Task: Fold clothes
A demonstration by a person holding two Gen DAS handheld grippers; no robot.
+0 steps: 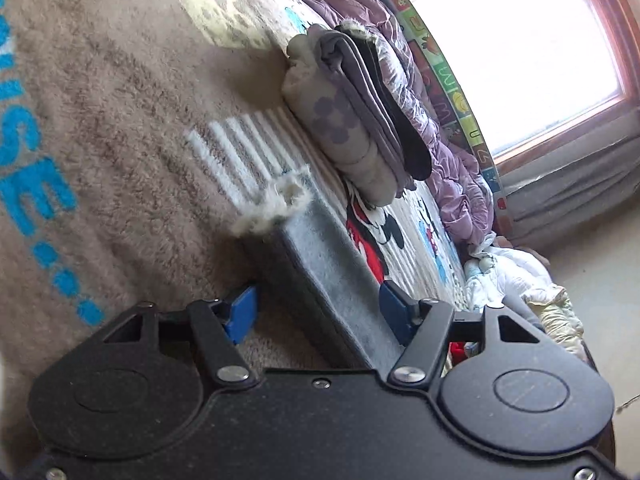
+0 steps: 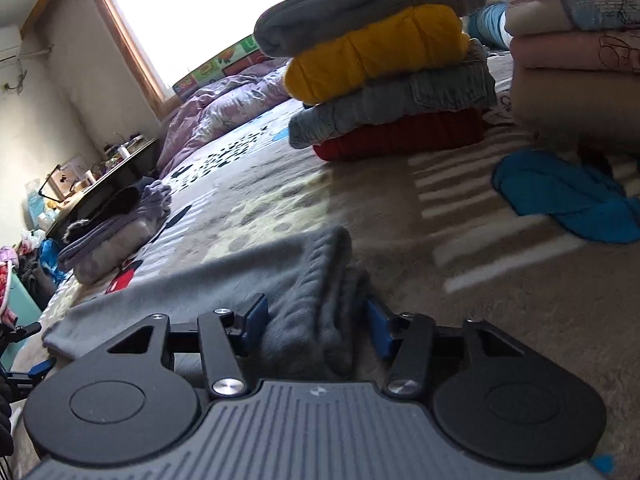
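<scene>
A grey knit garment (image 2: 208, 280) lies spread on the beige plush blanket (image 2: 500, 320) that covers the bed. One end of it is bunched between the blue pads of my right gripper (image 2: 316, 324), and the pads press on it from both sides. In the left wrist view the same grey garment (image 1: 332, 264) runs as a band between the pads of my left gripper (image 1: 318, 308). That gripper is open: bare blanket shows between its left pad (image 1: 242, 314) and the cloth. The left wrist view is rolled on its side.
A stack of folded clothes (image 2: 384, 80), grey, yellow, grey and red, stands ahead, with a pink and cream pile (image 2: 580, 40) to its right. A blue garment (image 2: 568, 200) lies loose. A folded lilac pile (image 1: 352, 120) sits near a purple duvet (image 1: 400, 60) under the window.
</scene>
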